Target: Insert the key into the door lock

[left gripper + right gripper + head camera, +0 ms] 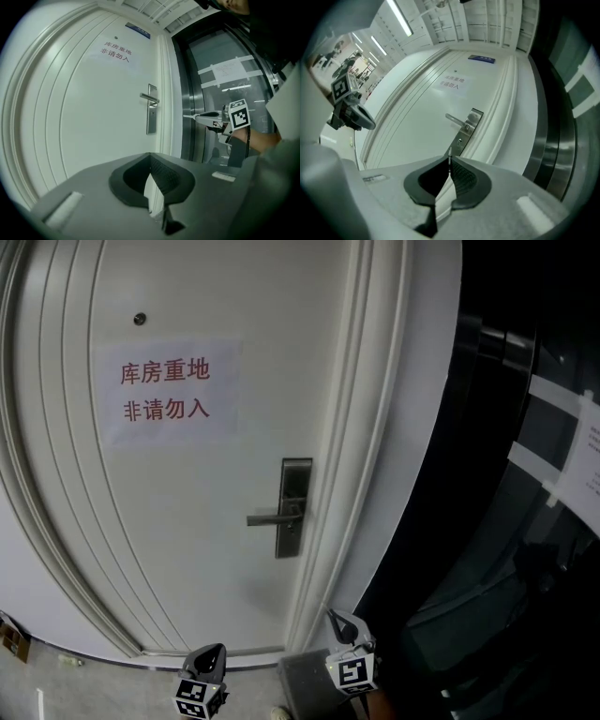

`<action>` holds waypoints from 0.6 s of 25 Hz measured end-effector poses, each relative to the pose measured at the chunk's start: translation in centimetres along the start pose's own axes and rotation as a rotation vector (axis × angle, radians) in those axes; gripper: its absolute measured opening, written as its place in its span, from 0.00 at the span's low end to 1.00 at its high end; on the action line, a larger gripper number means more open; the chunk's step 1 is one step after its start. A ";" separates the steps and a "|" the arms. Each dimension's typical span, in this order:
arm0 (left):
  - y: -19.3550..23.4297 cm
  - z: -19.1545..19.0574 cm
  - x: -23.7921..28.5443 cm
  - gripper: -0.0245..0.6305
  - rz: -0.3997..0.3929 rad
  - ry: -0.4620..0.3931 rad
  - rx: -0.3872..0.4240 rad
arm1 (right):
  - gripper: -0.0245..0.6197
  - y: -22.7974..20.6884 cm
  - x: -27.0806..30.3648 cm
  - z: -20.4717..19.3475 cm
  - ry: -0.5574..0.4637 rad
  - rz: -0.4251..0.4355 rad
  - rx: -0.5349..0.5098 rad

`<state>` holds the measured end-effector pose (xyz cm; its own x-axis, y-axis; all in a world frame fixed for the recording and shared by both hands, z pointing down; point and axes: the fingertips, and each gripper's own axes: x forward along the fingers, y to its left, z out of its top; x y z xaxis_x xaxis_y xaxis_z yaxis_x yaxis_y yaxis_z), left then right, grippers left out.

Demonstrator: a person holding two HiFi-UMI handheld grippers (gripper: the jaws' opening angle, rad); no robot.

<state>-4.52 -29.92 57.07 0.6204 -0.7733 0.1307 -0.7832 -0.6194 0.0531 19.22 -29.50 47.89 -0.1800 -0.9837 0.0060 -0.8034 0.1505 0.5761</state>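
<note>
While the right gripper pinches a thin metal key, the left gripper, closed and empty, faces a white door with a rectangular steel lock.

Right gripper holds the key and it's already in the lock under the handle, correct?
Not quite. The right gripper holds the key, but the key is not in the lock. The right gripper view shows it still short of the door, with the keyhole under the handle empty.

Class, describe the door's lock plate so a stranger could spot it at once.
Find the big white door. Near its right edge, lower than the paper sign, is a tall narrow lock plate. Unlike the sign, it is grey metal, with a lever handle pointing left.
</note>
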 end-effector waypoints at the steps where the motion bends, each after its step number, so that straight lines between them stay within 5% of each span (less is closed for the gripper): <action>1: 0.1 -0.2 0.4 0.04 0.004 0.001 -0.004 | 0.05 -0.5 0.7 0.2 -0.005 0.001 -0.036; 15: 1.1 0.8 4.1 0.04 0.055 0.001 -0.008 | 0.05 -3.9 7.9 4.7 -0.074 0.007 -0.364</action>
<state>-2.79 -33.89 56.85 0.5763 -0.8060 0.1350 -0.8165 -0.5748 0.0538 18.28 -37.36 41.83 -0.2359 -0.9710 -0.0401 -0.5502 0.0994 0.8291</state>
